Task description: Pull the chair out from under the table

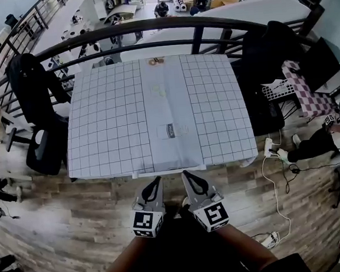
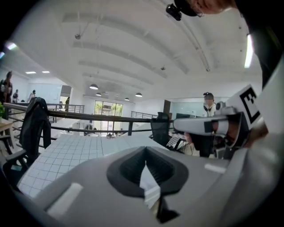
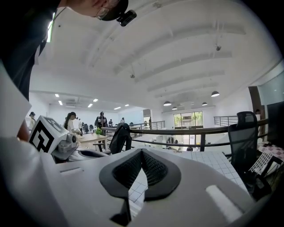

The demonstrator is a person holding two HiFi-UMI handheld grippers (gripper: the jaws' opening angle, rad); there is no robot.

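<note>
both claws are fully closed and hold nothing: the left gripper (image 1: 156,180) and right gripper (image 1: 186,175) sit side by side, jaws pressed together, pointing at the middle of the near edge of the table (image 1: 101,162), just short of it. no chair shows under that near edge. two black office chairs flank the table: the left chair (image 1: 46,150), with a dark jacket (image 1: 28,80) draped over its back, stands just beside the left edge; the right chair (image 1: 266,103) is pushed close against the right edge. i cannot tell which one is meant, so i judge the step in hand to be selecting and approaching a chair. to do it well: open one claw before reaching, close on a firm part such as the backrest edge or an armrest, then draw straight away from the table, keeping the pull low and level so the castors roll. obstructions: on the right, a white cable (image 1: 267,180) and power strip (image 1: 269,148) lie on the floor in the pull path, with a person's leg (image 1: 310,144) and a checked cloth (image 1: 305,88) nearby; at the far side, the railing (image 1: 148,26) limits travel.
</note>
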